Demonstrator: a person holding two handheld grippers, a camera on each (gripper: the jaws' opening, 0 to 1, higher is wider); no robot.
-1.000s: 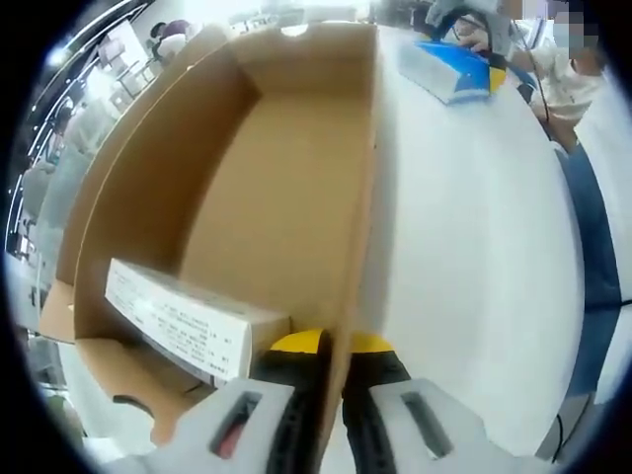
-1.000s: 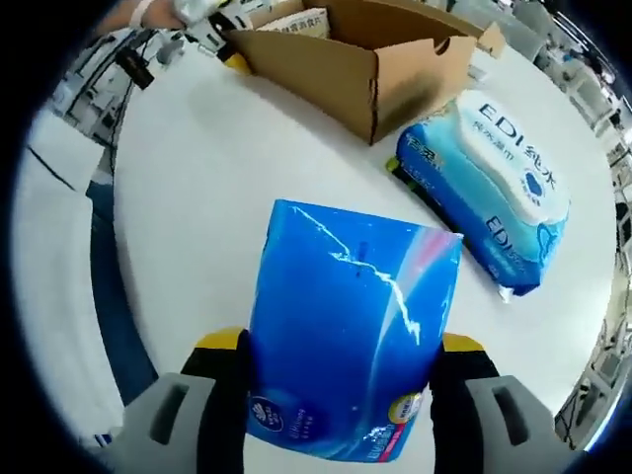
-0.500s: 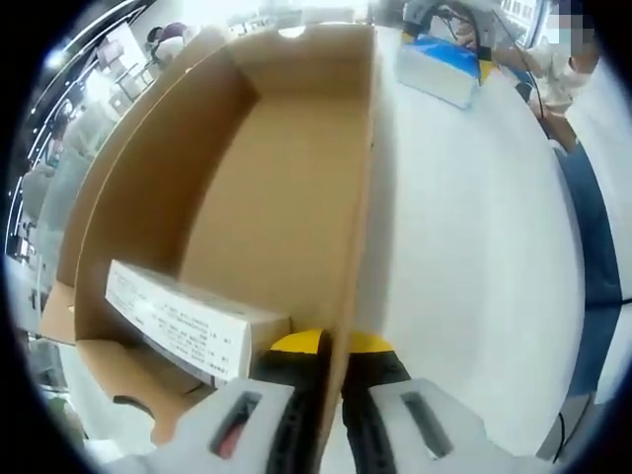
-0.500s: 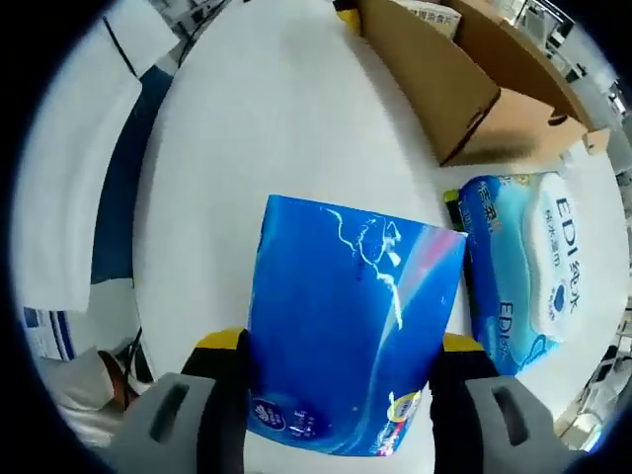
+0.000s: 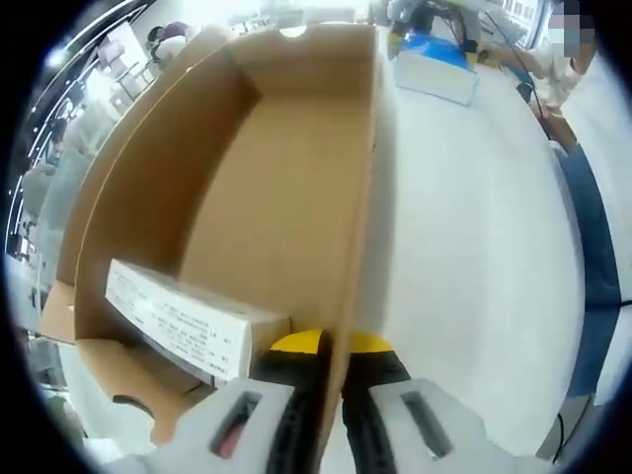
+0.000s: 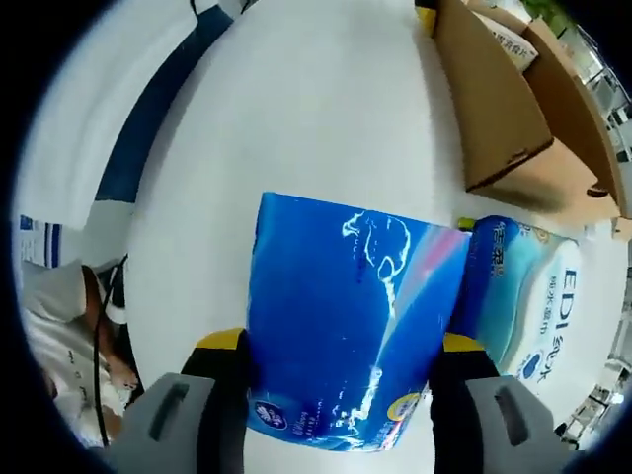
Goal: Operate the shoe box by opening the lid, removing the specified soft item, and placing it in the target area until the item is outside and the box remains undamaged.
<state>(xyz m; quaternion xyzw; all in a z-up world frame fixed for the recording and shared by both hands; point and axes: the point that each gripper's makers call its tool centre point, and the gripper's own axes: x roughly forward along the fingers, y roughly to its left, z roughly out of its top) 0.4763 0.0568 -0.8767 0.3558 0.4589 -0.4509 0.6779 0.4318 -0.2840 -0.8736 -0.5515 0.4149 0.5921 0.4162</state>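
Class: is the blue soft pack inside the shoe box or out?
Out: the right hand-held gripper holds the blue pack over the white table, beside the box.

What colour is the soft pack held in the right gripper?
Glossy blue pack, clearest in the right gripper view.

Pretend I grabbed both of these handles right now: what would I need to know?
Left gripper: shut on the side wall of the open cardboard box, steadying it. A white carton lies inside the box.
Right gripper: shut on a blue soft pack, held over the white table, next to a wet wipes pack lying beside the box.
Done: lid open, blue pack out of the box.
Left: set the blue pack down on the table and release it, then let go of the box wall gently so it doesn't tear.
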